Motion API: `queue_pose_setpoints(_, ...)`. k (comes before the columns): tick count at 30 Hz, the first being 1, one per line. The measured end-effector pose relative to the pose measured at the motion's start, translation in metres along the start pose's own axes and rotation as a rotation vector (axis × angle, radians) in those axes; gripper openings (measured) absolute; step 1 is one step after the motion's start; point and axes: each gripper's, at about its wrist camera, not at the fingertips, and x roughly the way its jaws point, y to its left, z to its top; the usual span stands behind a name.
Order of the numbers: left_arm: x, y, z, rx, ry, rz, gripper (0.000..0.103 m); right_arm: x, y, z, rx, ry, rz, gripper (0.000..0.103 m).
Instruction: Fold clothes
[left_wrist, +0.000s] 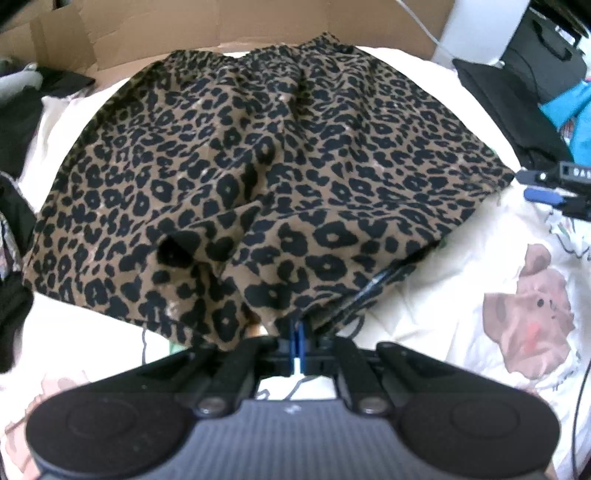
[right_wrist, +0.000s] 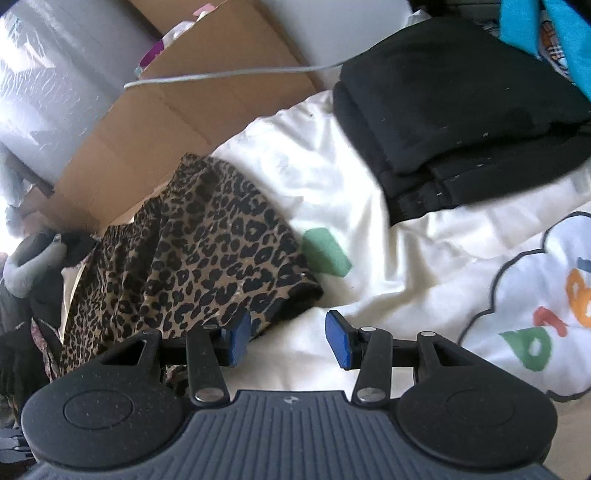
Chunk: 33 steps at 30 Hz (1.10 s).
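A leopard-print skirt (left_wrist: 266, 177) lies spread on a white printed bedsheet (left_wrist: 461, 266), waistband at the far side. My left gripper (left_wrist: 297, 341) is shut on the skirt's near hem, which is lifted and bunched over the blue pads. In the right wrist view the skirt (right_wrist: 207, 254) lies to the left. My right gripper (right_wrist: 288, 341) is open and empty, hovering over the bedsheet (right_wrist: 332, 177) just beside the skirt's right corner; its left pad (right_wrist: 236, 341) is close to the hem. The right gripper also shows in the left wrist view (left_wrist: 550, 190) at the right edge.
A folded black garment (right_wrist: 461, 122) lies at the far right on the bed, with blue clothing (right_wrist: 524, 22) behind it. Cardboard boxes (right_wrist: 177, 110) stand along the far side. Dark clothes (left_wrist: 18, 122) pile at the left. A grey cable (right_wrist: 221, 75) crosses the box.
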Motion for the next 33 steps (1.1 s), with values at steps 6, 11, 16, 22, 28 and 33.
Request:
queue_pose_setpoints(6, -0.005, 0.006, -0.015, -0.013, 0.009, -0.017, 0.002, 0.002, -0.005, -0.001, 0.000, 0.008, -0.008, 0.052)
queue_pose_setpoints(11, -0.019, 0.004, -0.018, -0.003, -0.035, -0.021, 0.008, 0.001, -0.014, -0.001, 0.005, 0.004, -0.027, 0.052)
queue_pose_setpoints(16, -0.028, 0.007, -0.009, -0.032, -0.099, -0.084, 0.030, 0.003, -0.021, 0.002, 0.028, 0.000, -0.024, 0.052)
queue_pose_setpoints(22, -0.008, 0.012, 0.000, -0.114, -0.099, -0.107, 0.057, 0.008, -0.019, 0.007, 0.040, -0.008, 0.004, 0.052)
queue_pose_setpoints(28, 0.015, 0.029, -0.006, -0.253, -0.079, -0.129, 0.060, 0.014, -0.023, 0.013, 0.082, -0.022, 0.020, 0.052)
queue_pose_setpoints(33, 0.029, 0.044, -0.016, -0.360, -0.064, -0.151, 0.060, 0.021, -0.021, 0.019, 0.076, -0.029, 0.033, 0.052)
